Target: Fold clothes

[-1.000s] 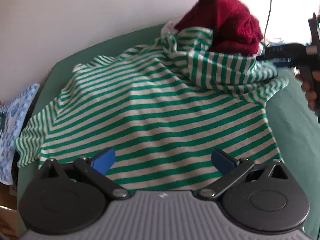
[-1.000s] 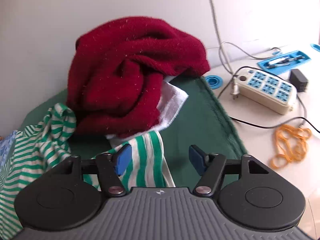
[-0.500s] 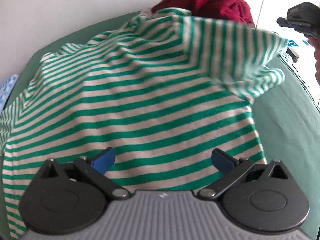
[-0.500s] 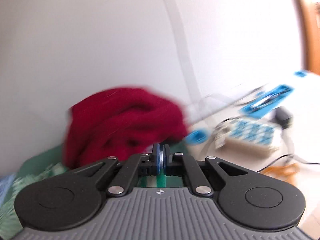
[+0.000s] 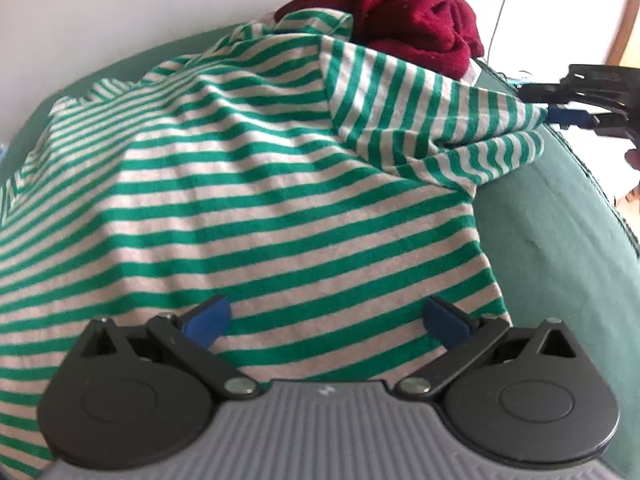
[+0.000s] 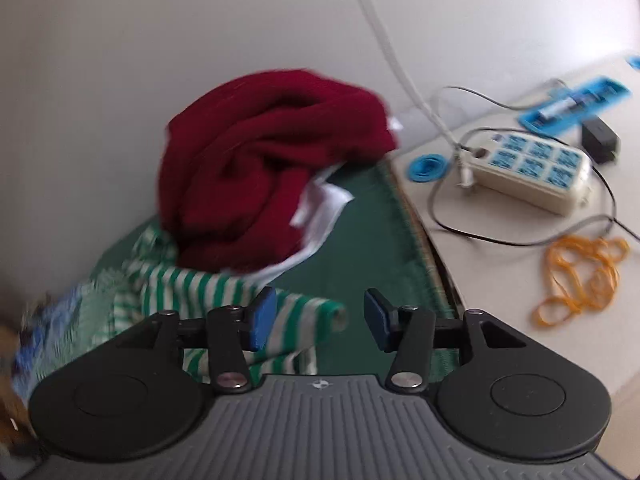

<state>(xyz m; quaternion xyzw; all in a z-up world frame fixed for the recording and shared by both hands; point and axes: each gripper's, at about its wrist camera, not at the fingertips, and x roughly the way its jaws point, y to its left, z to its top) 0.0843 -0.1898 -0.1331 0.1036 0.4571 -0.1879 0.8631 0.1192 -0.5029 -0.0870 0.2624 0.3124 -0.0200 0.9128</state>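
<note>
- Both blue-padded fingers (image 5: 208, 316) of the left gripper (image 5: 326, 320) were spread wide, holding nothing, over the hem of the one striped shirt (image 5: 248, 184).
- Right gripper (image 6: 320, 320) fingers were parted too, with the shirt's sleeve end (image 6: 312, 312) lying loose between and below them, ungripped.
- One striped shirt lay spread across the green cloth (image 5: 552, 248), its sleeve reaching toward the cloth's right edge.
- One red garment (image 6: 264, 168) sat bunched at the cloth's far edge, over a white piece (image 6: 320, 208).
- Beyond the right edge lay one power strip (image 6: 532, 168), one blue tray (image 6: 576, 106) and a tangle of orange bands (image 6: 580, 272).
</note>
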